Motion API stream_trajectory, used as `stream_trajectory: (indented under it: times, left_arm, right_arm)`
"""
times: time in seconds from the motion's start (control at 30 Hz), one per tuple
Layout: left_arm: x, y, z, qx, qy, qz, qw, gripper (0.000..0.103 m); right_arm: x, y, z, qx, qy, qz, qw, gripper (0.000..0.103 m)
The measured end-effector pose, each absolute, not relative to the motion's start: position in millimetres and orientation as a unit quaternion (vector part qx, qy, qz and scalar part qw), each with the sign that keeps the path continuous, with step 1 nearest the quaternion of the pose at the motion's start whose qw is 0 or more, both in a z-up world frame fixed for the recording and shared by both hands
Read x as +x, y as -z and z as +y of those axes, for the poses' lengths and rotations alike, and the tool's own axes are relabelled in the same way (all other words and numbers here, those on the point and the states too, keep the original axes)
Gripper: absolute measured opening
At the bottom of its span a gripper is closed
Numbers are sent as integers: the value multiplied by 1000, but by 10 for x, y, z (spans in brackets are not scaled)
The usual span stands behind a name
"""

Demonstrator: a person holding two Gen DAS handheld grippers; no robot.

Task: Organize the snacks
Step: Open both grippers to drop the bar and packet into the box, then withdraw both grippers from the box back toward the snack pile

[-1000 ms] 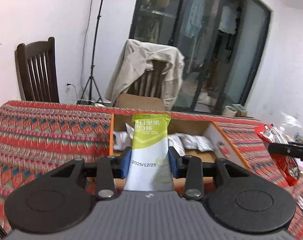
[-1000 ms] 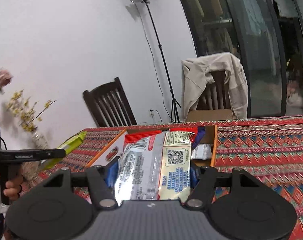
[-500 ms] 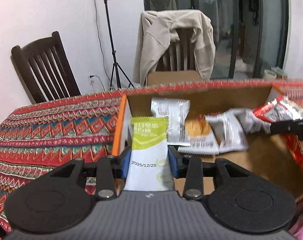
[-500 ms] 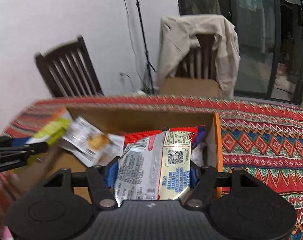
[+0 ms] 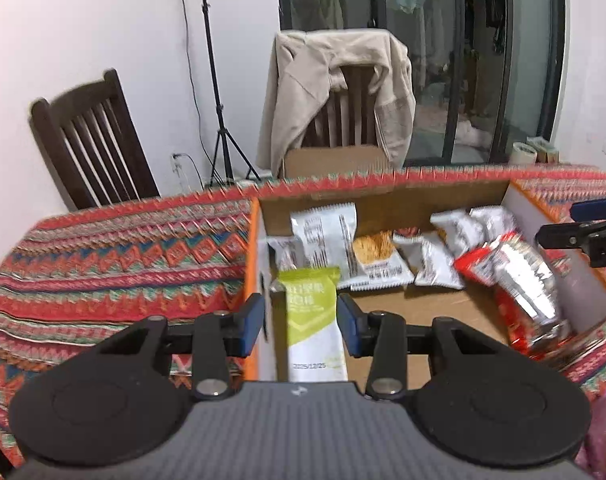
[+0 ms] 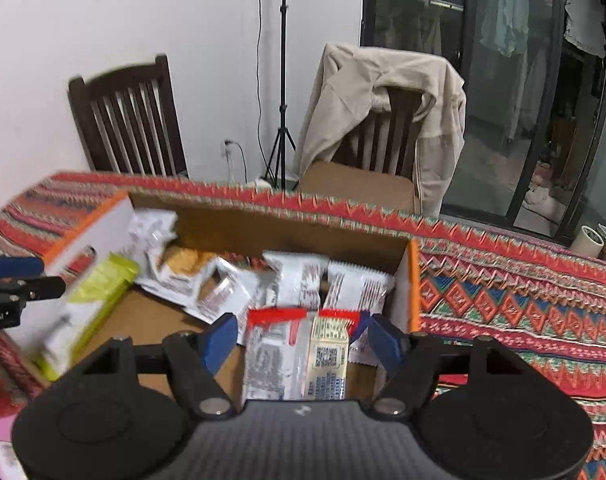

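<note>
Snacks hang over the open cardboard box with orange edges (image 5: 387,204). Your left gripper (image 5: 299,322) has its blue pads spread slightly wider than the green-and-white snack bar packet (image 5: 313,320), whose long axis runs forward along the fingers at the box's left wall. Your right gripper (image 6: 303,338) also stands parted around the red-and-silver foil snack bag (image 6: 295,352), lengthwise too, by the box's right wall. White packets (image 5: 383,248) lie against the box's far wall.
</note>
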State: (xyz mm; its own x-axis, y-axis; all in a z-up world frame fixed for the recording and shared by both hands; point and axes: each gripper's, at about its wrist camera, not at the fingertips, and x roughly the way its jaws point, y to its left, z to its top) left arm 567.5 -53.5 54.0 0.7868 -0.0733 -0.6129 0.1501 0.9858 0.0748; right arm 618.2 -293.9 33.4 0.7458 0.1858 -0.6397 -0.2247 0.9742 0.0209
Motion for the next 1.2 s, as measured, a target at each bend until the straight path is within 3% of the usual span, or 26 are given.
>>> stream_trajectory:
  times: [0.2, 0.27, 0.43, 0.57, 0.63, 0.77, 0.93, 1.2]
  left_arm:
    - [5123, -1242, -407, 38, 64, 281, 957, 50]
    - [4849, -1466, -364, 35, 69, 261, 962, 57]
    - [4115, -1892, -238, 21, 88, 224, 970, 82]
    - [3508, -2079, -147, 15, 93, 195, 976, 91]
    - [3161, -2133, -108, 14, 93, 178, 980, 100]
    - [2422, -2103, -44, 9, 102, 145, 984, 103]
    - [1598, -1811, -27, 18, 87, 123, 988, 103]
    - [658, -1014, 27, 30, 57, 123, 990, 103]
  right_arm:
    - [5709, -980, -3111, -25, -111, 296, 948, 73]
    - [5500, -1196, -3171, -27, -113, 279, 953, 82]
    - [4773, -1729, -3305, -40, -122, 224, 966, 86]
    - [4149, -1973, -3402, -57, -128, 186, 972, 94]
    - [3835, -2040, -3470, -59, -131, 172, 975, 96]
    - [3205, -2085, -3625, -54, -140, 143, 978, 103]
    - [2396, -1927, -3681, -76, -142, 123, 979, 103]
    - [1384, -1111, -3515, -101, -121, 137, 978, 103]
